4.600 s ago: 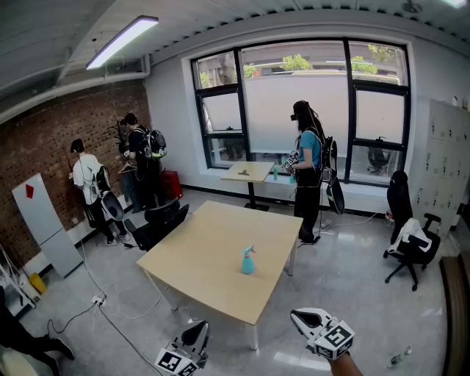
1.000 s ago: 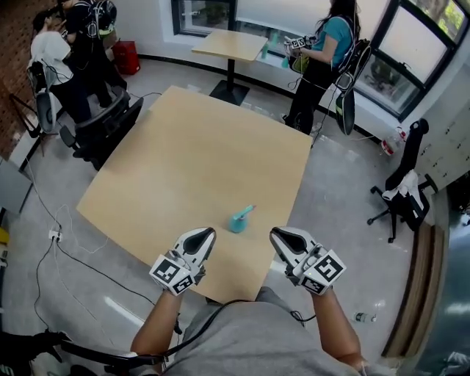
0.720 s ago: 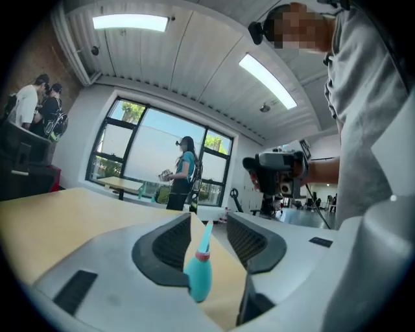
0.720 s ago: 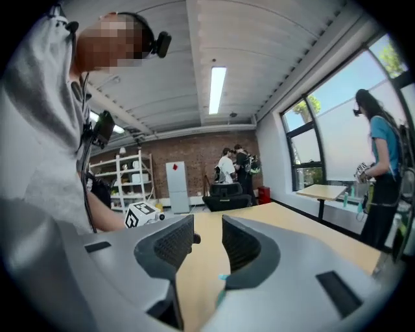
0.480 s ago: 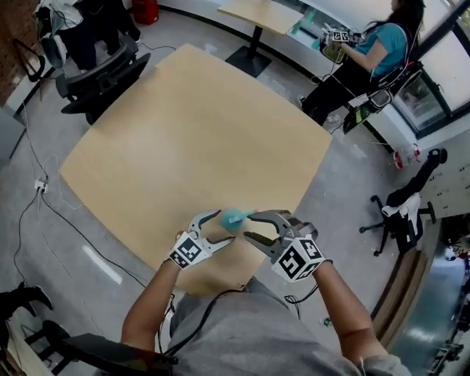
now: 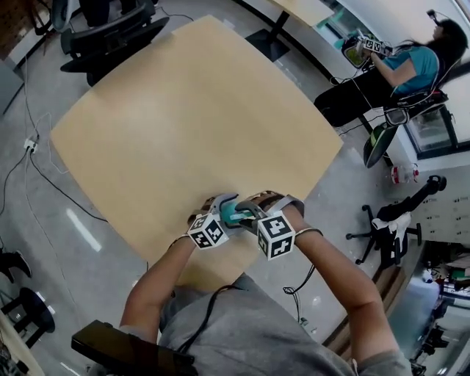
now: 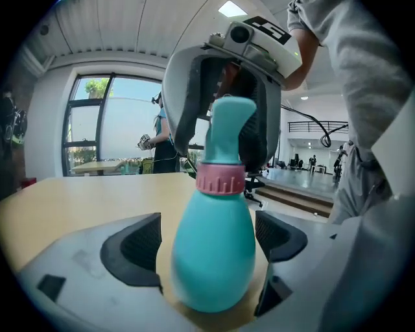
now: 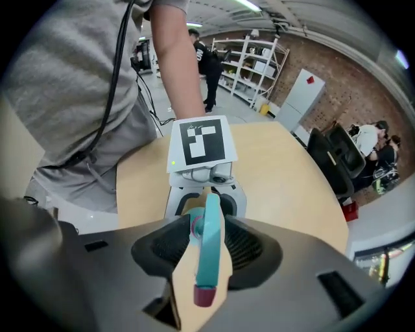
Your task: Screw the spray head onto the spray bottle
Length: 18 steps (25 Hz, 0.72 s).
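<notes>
I found both formerly shut claws around the bottle [image 7: 214,272]: left claw [image 7: 209,249] opening clear of it, right claw [image 8: 207,243] open astride the head [image 8: 209,275]; tightening not begun.

spray bottle [image 7: 211,259]: 1 | spray head [image 8: 209,246]: 1 | grippers [image 6: 220,208] [image 6: 247,209]: 2 | tables [image 6: 183,110] [image 6: 297,7]: 2 (one cropped)

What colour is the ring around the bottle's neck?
The ring is pink, on a turquoise bottle; the left gripper view shows it best.
</notes>
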Motion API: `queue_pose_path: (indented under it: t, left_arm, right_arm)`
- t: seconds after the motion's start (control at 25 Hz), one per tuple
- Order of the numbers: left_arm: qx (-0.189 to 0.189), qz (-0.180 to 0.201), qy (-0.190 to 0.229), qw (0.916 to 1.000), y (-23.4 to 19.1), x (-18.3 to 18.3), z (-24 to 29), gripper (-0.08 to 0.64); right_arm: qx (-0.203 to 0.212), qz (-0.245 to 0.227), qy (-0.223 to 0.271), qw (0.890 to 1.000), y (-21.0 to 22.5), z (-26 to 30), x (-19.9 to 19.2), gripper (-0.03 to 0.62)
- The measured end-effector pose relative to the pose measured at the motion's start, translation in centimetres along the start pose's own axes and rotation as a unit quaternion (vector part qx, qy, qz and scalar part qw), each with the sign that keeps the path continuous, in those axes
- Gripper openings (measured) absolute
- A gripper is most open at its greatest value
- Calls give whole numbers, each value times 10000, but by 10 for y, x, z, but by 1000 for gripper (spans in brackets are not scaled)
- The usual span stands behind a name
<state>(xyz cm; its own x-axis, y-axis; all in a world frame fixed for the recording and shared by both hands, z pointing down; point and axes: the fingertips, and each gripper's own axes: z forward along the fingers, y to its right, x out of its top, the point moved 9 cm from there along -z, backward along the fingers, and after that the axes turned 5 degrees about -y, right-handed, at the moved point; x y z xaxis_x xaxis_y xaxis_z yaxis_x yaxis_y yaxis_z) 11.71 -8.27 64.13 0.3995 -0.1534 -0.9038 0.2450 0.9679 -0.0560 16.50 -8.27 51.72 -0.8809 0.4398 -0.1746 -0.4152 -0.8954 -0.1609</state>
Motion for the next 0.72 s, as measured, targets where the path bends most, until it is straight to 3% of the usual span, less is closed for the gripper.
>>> queue_pose_path:
  t: [0.2,0.4,0.72]
  left_arm:
    - [-174,-47,-57,9998,-3,-4,7,401]
    - [-76,-108,79,9999,-1,-5,9,373]
    - [-23,-264,228,9994,-6,-8,7,371]
  right_arm:
    - [408,111,-82,9991,1,18,-2,141]
    - [392,213,-16,9990,0,16,-4,138]
    - [291,-103,-313,9990,7,9,-1,135]
